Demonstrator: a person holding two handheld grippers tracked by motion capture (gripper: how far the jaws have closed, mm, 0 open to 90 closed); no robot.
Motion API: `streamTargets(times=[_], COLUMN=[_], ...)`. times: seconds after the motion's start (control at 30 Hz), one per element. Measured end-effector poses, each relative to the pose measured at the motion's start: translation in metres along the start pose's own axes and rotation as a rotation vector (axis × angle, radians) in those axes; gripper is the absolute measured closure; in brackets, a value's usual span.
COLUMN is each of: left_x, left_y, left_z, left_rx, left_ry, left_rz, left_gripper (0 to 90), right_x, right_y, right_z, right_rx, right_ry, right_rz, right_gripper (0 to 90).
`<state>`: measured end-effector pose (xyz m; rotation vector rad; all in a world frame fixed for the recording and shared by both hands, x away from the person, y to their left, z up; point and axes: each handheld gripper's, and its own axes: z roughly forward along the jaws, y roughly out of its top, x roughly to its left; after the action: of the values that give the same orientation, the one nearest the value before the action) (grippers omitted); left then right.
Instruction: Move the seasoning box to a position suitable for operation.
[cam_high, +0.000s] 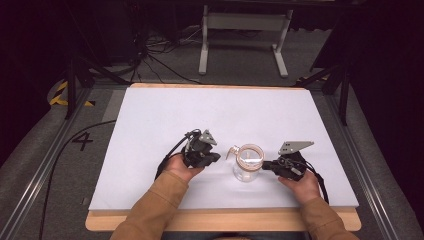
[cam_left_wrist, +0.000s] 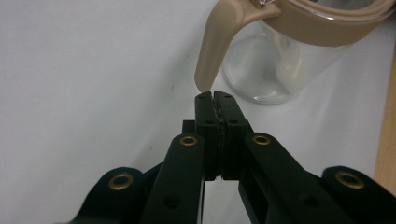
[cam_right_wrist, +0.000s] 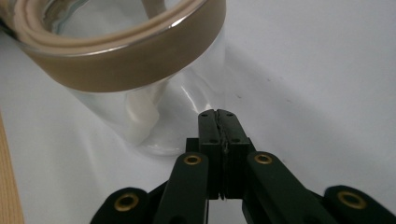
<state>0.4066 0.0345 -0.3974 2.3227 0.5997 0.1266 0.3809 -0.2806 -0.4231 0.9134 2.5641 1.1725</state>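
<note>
- The counter is covered with a white sheet, and the glass jug is stood upright on it near the front edge, between the two grippers — pretty much centred.
- The jug looks clear-walled with a tan band round the rim and a tan curved handle hanging off the side that faces the left gripper; something pale can be made out inside, hard to say what.
- The left gripper's fingers are pressed together with nothing between them, tips just short of the handle's lower end.
- The right gripper is parked just beside the glass wall, fingers also closed flat on each other and empty.
- For a clean pickup, the fingers would probably need to be opened first — the handle is likely the better bite, since smooth glass could slip.
- The jug should be kept level once lifted.
</note>
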Motion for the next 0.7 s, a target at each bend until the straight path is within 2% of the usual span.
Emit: streamTargets(times=[0.07,0.13,0.33,0.7], left_x=[-0.001,-0.004,-0.010,-0.012], left_y=[0.001,0.002,0.005,0.006], left_z=[0.004,0.012,0.024,0.026], left_rx=[-0.003,-0.008,0.023,0.034], left_ry=[0.010,0.041,0.032,0.065], left_rz=[0.005,0.018,0.038,0.048], left_gripper=[89.4,89.5,89.7,89.6], right_x=[0.000,0.001,0.004,0.005], right_y=[0.000,-0.002,-0.005,-0.006], right_z=[0.000,0.000,-0.001,-0.001], right_rx=[0.002,0.005,0.012,0.012], right_ry=[0.000,0.005,0.010,0.005], right_rz=[-0.001,-0.005,-0.016,-0.016], right_gripper=[90.0,89.9,89.9,89.9])
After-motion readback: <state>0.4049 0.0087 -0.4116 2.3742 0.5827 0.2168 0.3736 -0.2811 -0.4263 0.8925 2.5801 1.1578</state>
